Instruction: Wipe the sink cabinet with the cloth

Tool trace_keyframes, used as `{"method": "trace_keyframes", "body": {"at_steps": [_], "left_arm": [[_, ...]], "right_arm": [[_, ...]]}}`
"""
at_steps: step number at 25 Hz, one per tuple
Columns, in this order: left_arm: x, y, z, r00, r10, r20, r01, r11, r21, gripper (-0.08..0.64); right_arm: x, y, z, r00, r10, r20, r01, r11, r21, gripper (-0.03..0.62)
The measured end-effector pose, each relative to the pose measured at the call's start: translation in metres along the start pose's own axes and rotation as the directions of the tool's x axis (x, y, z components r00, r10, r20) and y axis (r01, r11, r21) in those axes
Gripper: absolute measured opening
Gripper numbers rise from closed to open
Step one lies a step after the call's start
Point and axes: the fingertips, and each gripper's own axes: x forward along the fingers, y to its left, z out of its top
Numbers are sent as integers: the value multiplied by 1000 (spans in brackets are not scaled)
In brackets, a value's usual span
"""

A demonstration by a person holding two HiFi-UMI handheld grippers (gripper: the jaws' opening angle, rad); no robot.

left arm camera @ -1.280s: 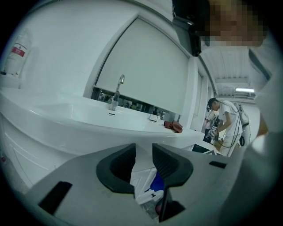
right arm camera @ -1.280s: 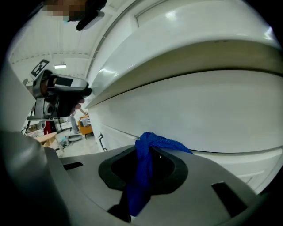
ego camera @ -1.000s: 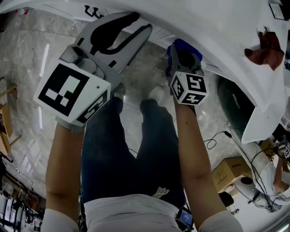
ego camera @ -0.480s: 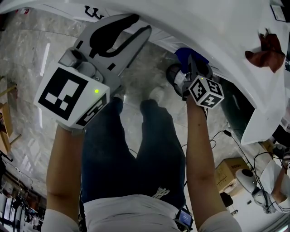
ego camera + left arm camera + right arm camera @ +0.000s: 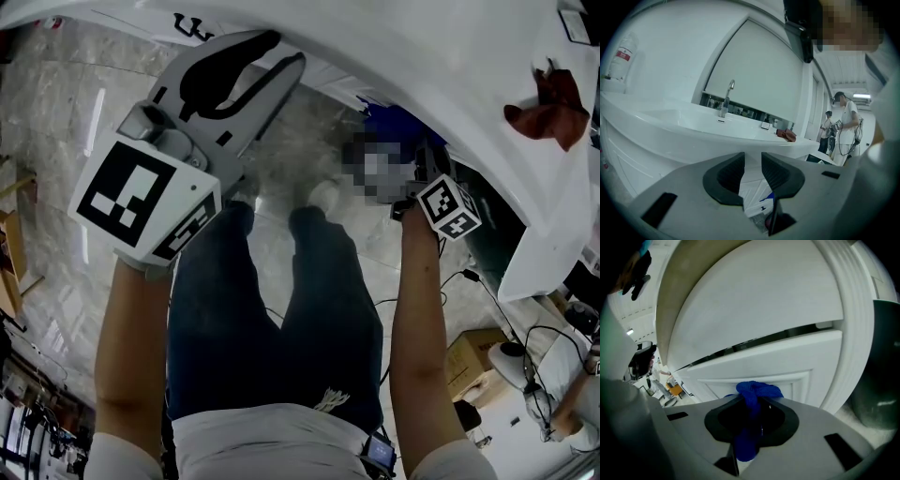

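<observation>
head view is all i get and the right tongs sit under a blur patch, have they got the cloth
Observer: Yes. The right gripper view shows the right tongs shut on a bunched blue cloth.
Operator: is it on the cabinet
Observer: The bunch looks pressed against a white cabinet door, as far as I can tell.
Operator: left tongs
Observer: The left tongs are open, with nothing between them.

Glossy marble floor (image 5: 56,112), cardboard box (image 5: 473,354)
</observation>
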Motion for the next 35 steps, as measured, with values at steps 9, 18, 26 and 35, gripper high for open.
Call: {"method": "trace_keyframes", "body": {"at_steps": [9,18,26,35], "left_arm": [[0,1,0,1000,4,9,-4,1000,-4,118],[1,0,0,1000,0,10,0,1000,3,118],[0,2,-2,1000,-21,2,21,1000,13,106],[2,0,0,999,-47,16,47,999,24,106]], "right_arm": [[8,-31,-16,998,-60,-20,61,997,46,71],[39,-20,-39,998,-68,-16,69,991,114,71],[44,-14,-44,990,-117,85,98,976,195,67],[59,-3,-55,988,-121,100,96,970,223,67]]}}
